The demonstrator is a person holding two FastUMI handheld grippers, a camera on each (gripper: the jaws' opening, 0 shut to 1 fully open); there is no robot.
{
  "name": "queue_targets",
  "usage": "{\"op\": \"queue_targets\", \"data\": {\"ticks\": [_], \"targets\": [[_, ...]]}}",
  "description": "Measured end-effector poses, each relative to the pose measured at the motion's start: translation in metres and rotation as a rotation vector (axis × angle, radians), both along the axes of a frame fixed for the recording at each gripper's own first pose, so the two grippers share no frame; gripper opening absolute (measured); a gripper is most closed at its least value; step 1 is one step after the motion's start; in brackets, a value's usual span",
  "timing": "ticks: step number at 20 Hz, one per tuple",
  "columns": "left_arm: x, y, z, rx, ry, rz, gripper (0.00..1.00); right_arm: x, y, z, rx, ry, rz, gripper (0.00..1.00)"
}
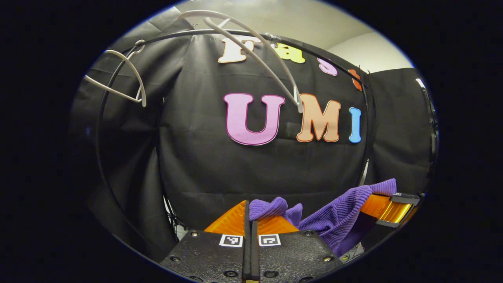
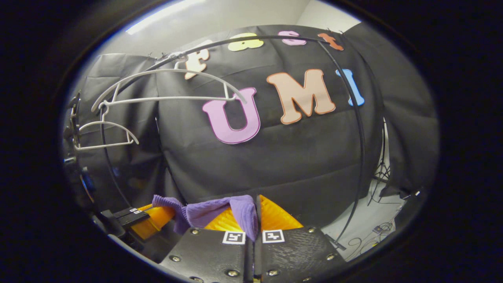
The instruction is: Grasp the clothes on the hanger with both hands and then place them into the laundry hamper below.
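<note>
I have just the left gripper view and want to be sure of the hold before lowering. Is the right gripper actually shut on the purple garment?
Observer: Yes. In the right gripper view the right gripper is shut, with a fold of the purple garment pinched between its fingers.
Operator: Are both hangers free of cloth along their full width?
Observer: Yes. The near hanger and the far hanger both hang bare from the rail, bottom bars included.
</note>
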State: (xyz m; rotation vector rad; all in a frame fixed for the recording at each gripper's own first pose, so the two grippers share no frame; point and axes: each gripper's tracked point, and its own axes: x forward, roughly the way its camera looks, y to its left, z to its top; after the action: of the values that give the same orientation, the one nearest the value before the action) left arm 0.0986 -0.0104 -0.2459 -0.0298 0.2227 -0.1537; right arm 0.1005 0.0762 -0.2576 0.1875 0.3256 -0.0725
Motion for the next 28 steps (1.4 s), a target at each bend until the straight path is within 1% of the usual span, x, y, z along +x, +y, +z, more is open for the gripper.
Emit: {"op": "queue_targets", "data": {"ticks": [1, 2, 4, 5, 6, 9, 10, 11, 14, 15, 17, 18, 19, 22, 24, 26, 28], "targets": [[0.001, 0.004, -0.007, 0.000, 0.001, 0.011, 0.00, 0.000, 0.002, -0.007, 0.002, 0.007, 0.006, 0.05], [0.003, 0.011, -0.012, 0.003, 0.003, 0.020, 0.00, 0.001, 0.004, -0.013, 0.003, 0.010, 0.011, 0.02], [0.006, 0.022, -0.024, 0.018, 0.011, 0.037, 0.00, 0.000, 0.004, -0.026, 0.002, 0.029, 0.010, 0.02], [0.006, 0.025, -0.033, 0.025, 0.018, 0.044, 0.00, -0.001, 0.003, -0.036, 0.006, 0.044, 0.010, 0.05], [0.006, 0.027, -0.043, 0.028, 0.025, 0.050, 0.00, -0.001, 0.002, -0.047, 0.013, 0.058, 0.008, 0.02], [0.006, 0.035, -0.071, 0.052, 0.058, 0.053, 0.00, -0.001, 0.000, -0.084, 0.028, 0.114, 0.006, 0.02], [0.006, 0.037, -0.081, 0.056, 0.073, 0.053, 0.00, -0.001, -0.001, -0.096, 0.027, 0.134, 0.006, 0.05], [0.005, 0.040, -0.091, 0.061, 0.083, 0.055, 0.00, -0.003, -0.003, -0.109, 0.026, 0.152, 0.004, 0.02], [0.004, 0.044, -0.119, 0.064, 0.101, 0.062, 0.02, -0.002, -0.002, -0.143, 0.037, 0.207, 0.009, 0.02], [0.004, 0.043, -0.128, 0.058, 0.103, 0.055, 0.02, -0.004, -0.003, -0.156, 0.033, 0.232, 0.009, 0.02], [0.002, 0.040, -0.146, 0.080, 0.146, 0.037, 0.02, -0.010, -0.005, -0.181, 0.030, 0.285, 0.002, 0.02], [0.004, 0.041, -0.151, 0.084, 0.140, 0.043, 0.00, -0.011, -0.007, -0.193, 0.033, 0.307, -0.004, 0.02], [0.008, 0.039, -0.161, 0.087, 0.150, 0.047, 0.02, -0.010, -0.011, -0.206, 0.036, 0.331, -0.004, 0.02], [0.005, 0.038, -0.195, 0.108, 0.208, 0.050, 0.02, -0.013, -0.016, -0.238, 0.026, 0.410, -0.003, 0.02], [0.001, 0.040, -0.228, 0.120, 0.275, 0.047, 0.02, -0.018, -0.018, -0.255, 0.021, 0.449, -0.005, 0.02], [-0.003, 0.042, -0.261, 0.120, 0.345, 0.051, 0.02, -0.017, -0.024, -0.269, 0.018, 0.462, -0.010, 0.02], [-0.007, 0.041, -0.282, 0.103, 0.395, 0.053, 0.02, -0.019, -0.031, -0.287, 0.013, 0.475, -0.021, 0.02]]}}
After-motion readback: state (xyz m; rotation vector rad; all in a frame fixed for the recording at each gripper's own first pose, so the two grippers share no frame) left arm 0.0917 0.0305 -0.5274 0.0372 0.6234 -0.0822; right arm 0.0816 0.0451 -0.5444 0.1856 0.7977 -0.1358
